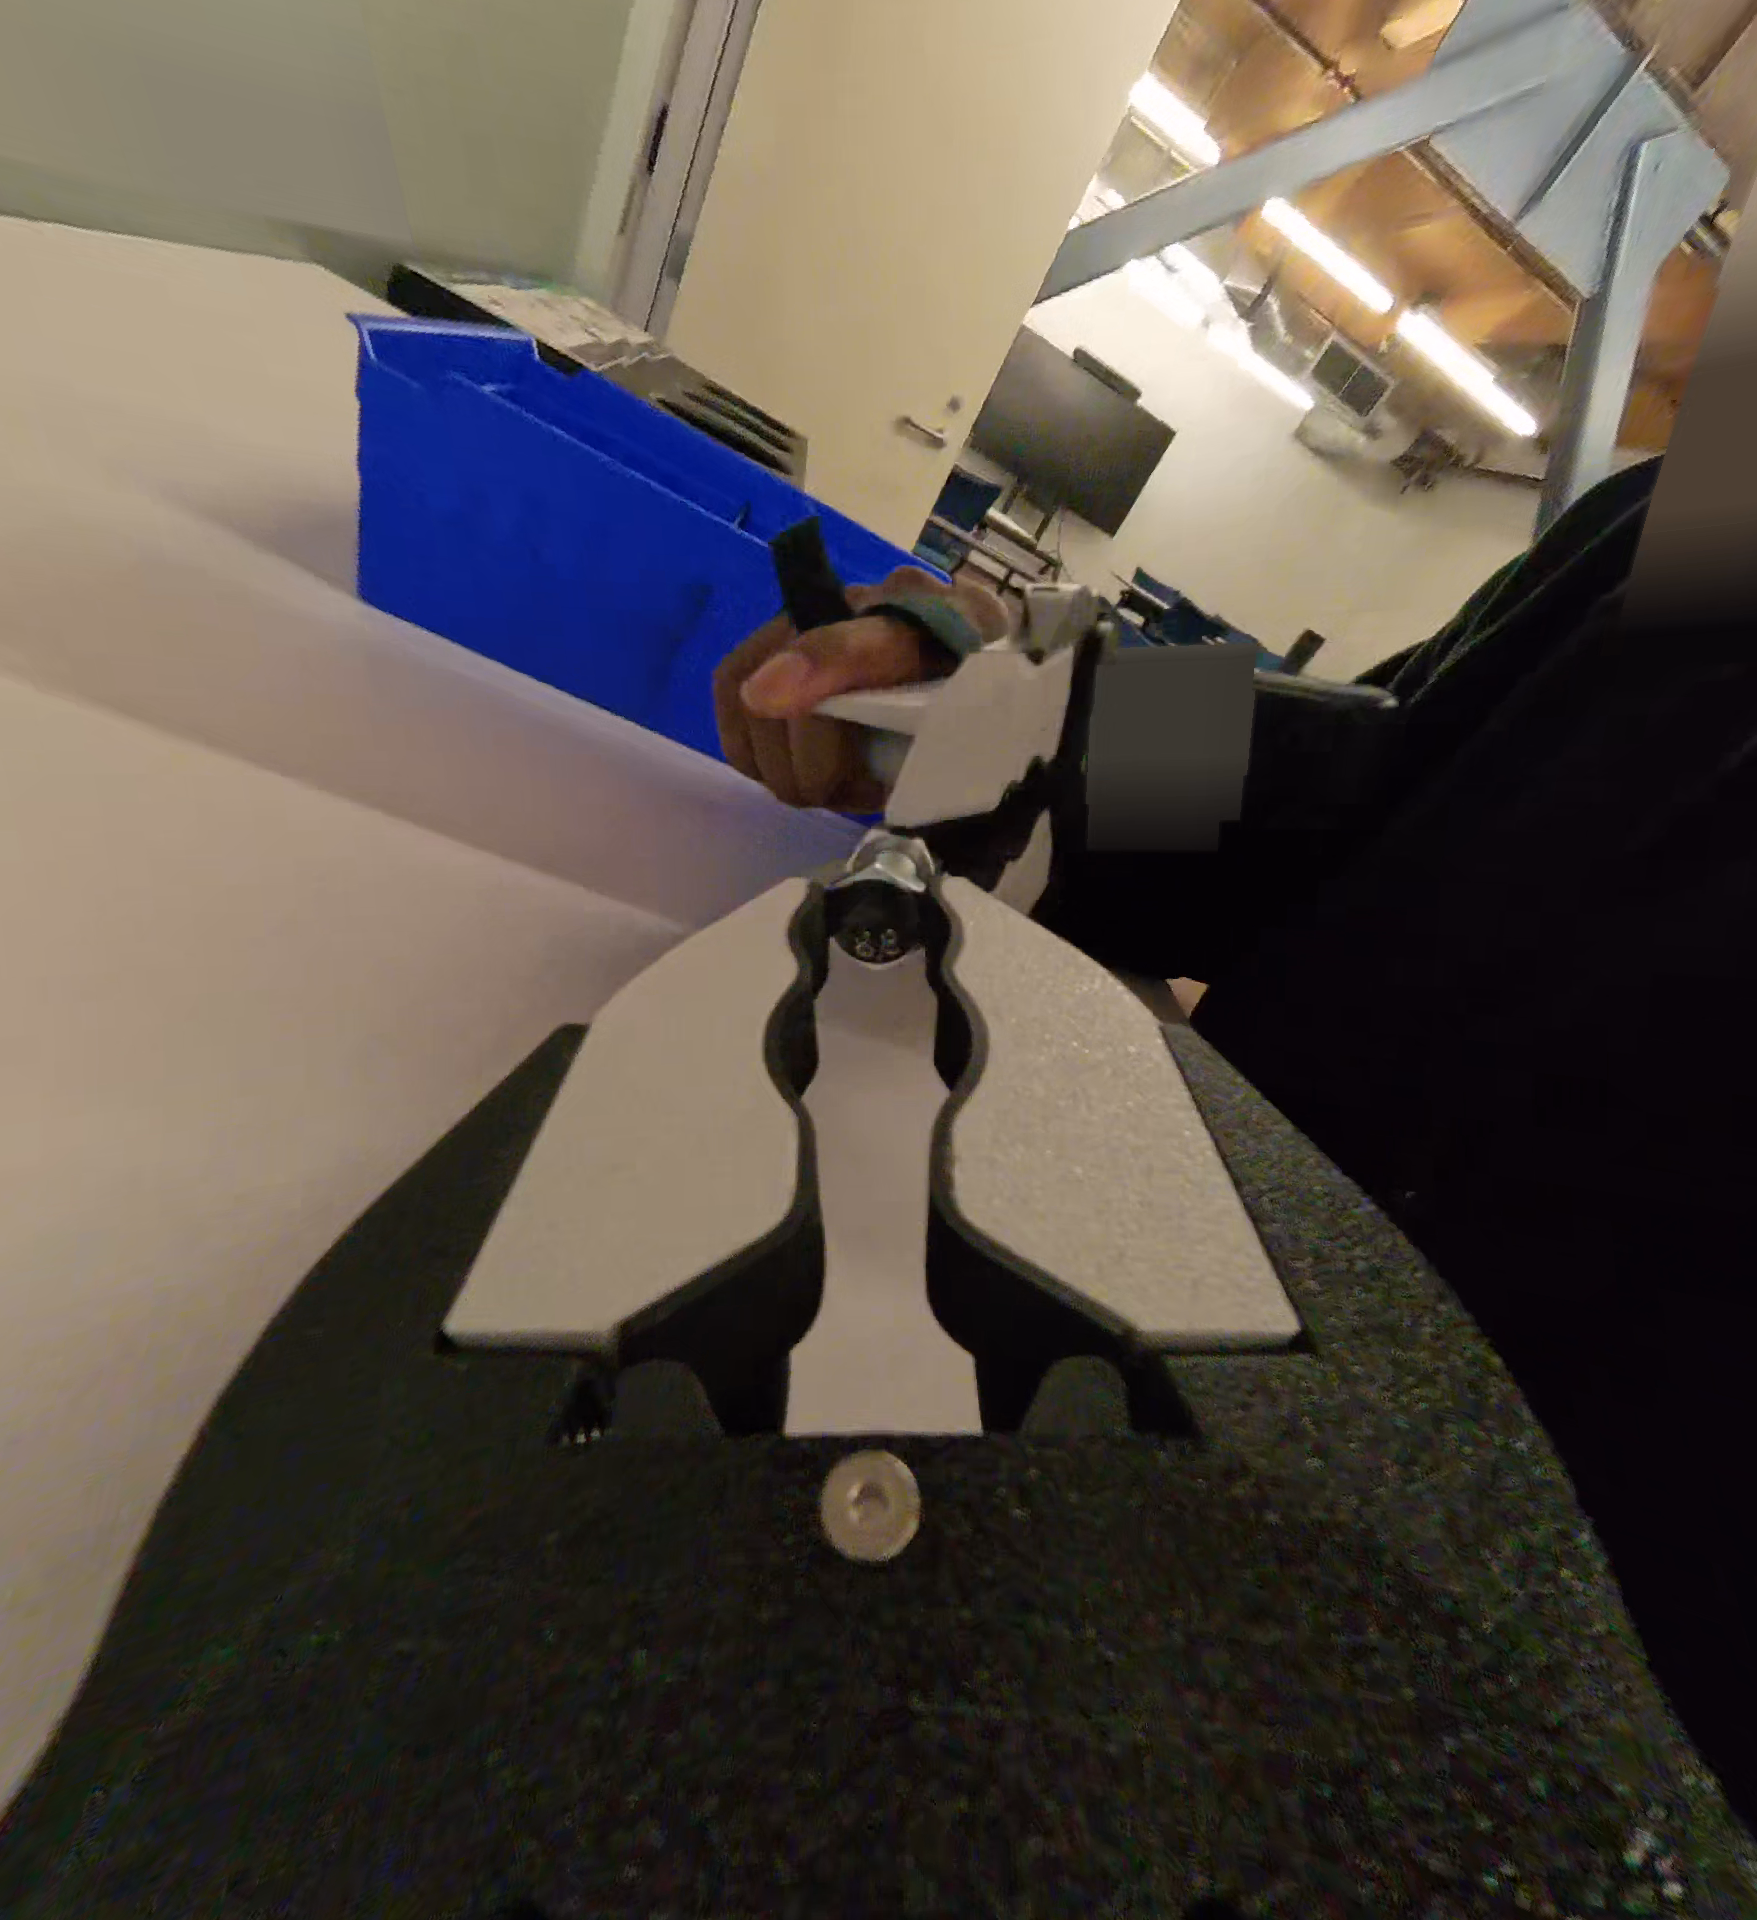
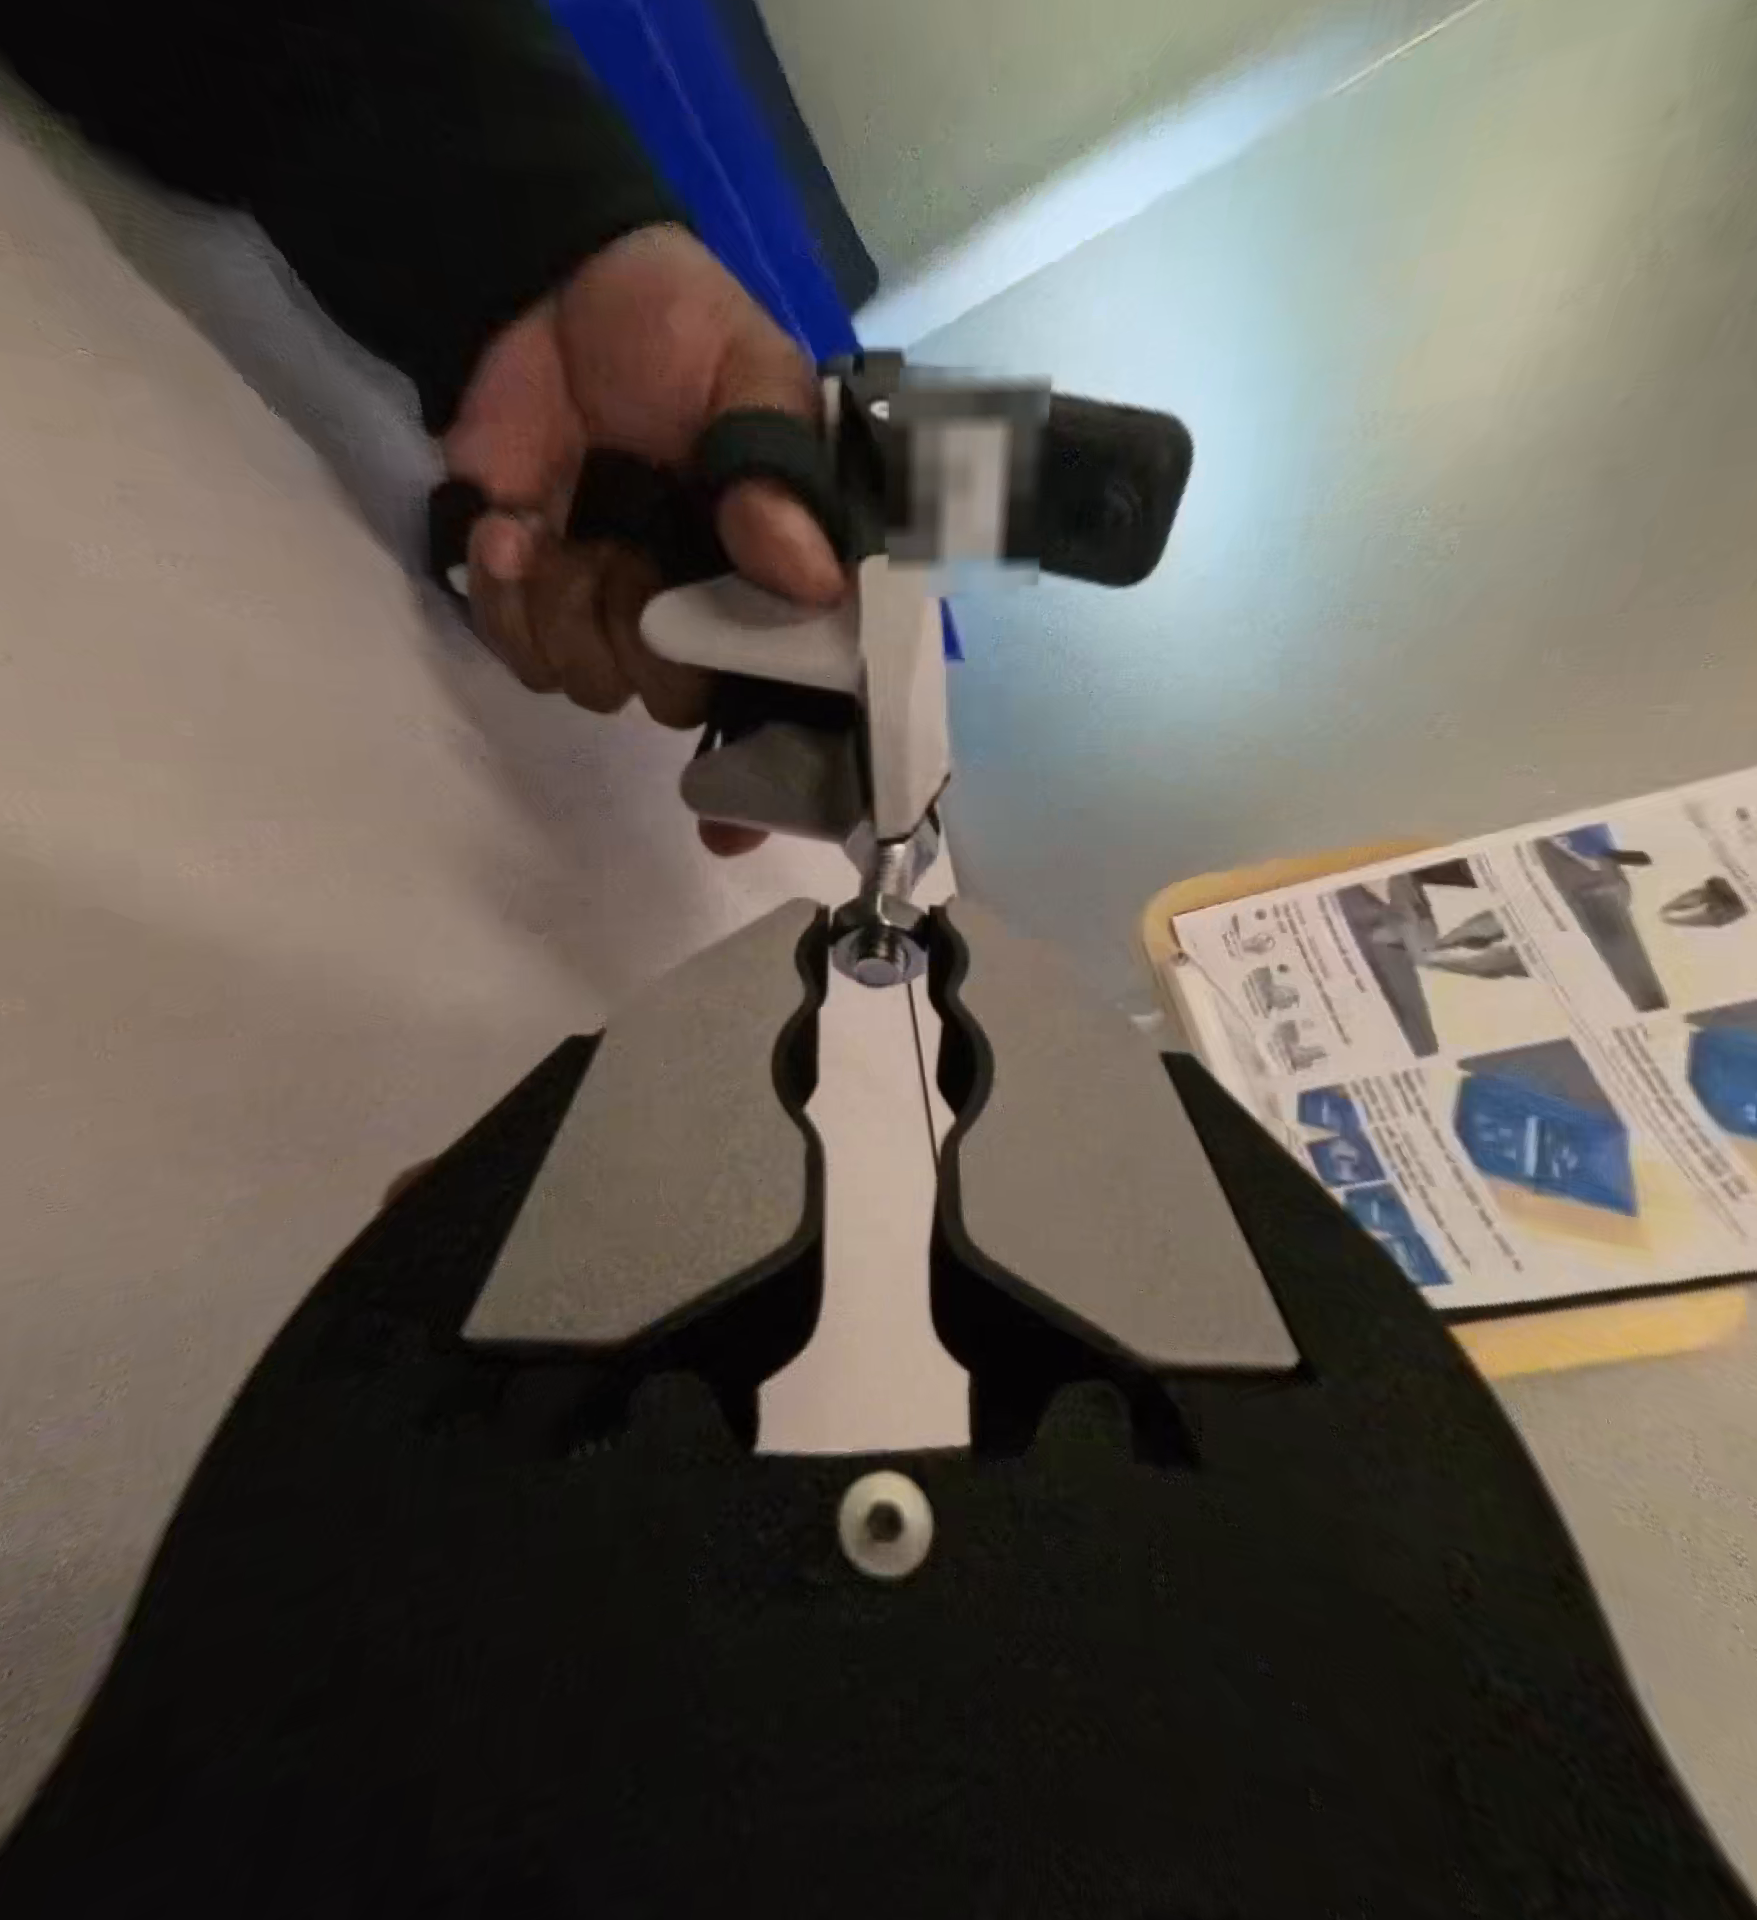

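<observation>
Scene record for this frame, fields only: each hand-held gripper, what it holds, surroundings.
left hand-held gripper: shut on the bolt head, dark end facing the camera
right hand-held gripper: shut on the nut, which sits on the bolt's threaded end
relation: the two grippers meet tip to tip, off the table
blue bin: on the table beyond the grippers
instruction sheet: on a yellow pad, right of the right gripper

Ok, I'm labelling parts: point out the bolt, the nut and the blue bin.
bolt (image 2: 892, 871), right wrist view, threaded shank.
nut (image 2: 879, 928), right wrist view, hexagonal side.
blue bin (image 1: 562, 540), left wrist view, side wall.
</observation>
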Action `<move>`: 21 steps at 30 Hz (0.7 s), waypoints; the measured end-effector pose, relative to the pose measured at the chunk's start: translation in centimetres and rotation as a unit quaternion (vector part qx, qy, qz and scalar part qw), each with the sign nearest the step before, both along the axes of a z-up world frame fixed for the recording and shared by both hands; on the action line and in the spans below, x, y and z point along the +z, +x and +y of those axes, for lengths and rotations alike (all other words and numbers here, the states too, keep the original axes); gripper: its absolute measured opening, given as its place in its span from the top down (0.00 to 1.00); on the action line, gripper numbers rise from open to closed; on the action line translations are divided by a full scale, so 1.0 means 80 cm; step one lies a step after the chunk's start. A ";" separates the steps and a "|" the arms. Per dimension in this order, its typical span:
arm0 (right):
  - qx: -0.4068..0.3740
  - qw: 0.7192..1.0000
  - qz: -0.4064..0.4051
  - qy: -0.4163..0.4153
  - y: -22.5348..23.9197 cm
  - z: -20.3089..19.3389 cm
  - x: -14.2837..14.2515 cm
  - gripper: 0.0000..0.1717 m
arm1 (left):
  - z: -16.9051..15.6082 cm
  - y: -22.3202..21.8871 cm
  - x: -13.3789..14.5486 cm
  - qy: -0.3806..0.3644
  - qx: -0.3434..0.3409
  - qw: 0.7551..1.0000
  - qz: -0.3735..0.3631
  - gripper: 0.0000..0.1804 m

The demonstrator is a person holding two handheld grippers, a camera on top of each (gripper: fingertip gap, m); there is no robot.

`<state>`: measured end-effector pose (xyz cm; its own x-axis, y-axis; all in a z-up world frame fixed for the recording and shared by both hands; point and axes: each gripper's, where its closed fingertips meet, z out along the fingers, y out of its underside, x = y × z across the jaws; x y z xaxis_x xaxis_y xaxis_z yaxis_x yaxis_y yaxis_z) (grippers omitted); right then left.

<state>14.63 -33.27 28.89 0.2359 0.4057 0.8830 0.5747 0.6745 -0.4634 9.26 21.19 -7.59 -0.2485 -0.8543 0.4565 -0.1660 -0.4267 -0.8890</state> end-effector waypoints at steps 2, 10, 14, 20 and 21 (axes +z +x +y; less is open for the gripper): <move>0.011 0.990 0.072 -0.122 0.000 0.002 0.006 0.80 | 0.003 0.000 0.003 0.030 0.014 0.999 -0.008 0.91; 0.094 0.788 0.276 -0.542 -0.005 0.001 0.014 0.78 | -0.001 -0.006 0.026 0.156 0.042 0.986 -0.048 0.91; 0.067 0.866 0.226 -0.441 -0.005 0.002 0.009 0.89 | -0.004 -0.004 0.024 0.123 0.027 0.991 -0.034 0.91; -0.023 1.000 -0.001 -0.017 0.004 0.004 -0.005 0.87 | -0.004 -0.001 0.010 0.008 -0.001 1.000 -0.014 0.91; -0.016 0.995 0.038 -0.085 0.004 0.005 -0.003 0.81 | -0.003 -0.002 0.011 0.023 0.004 1.000 -0.019 0.91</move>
<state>14.95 -32.84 28.62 0.3154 0.5392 0.7808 0.5535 0.5638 -0.6130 9.13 20.96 -6.74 -0.2569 -0.8768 0.4065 -0.1290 -0.3858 -0.9135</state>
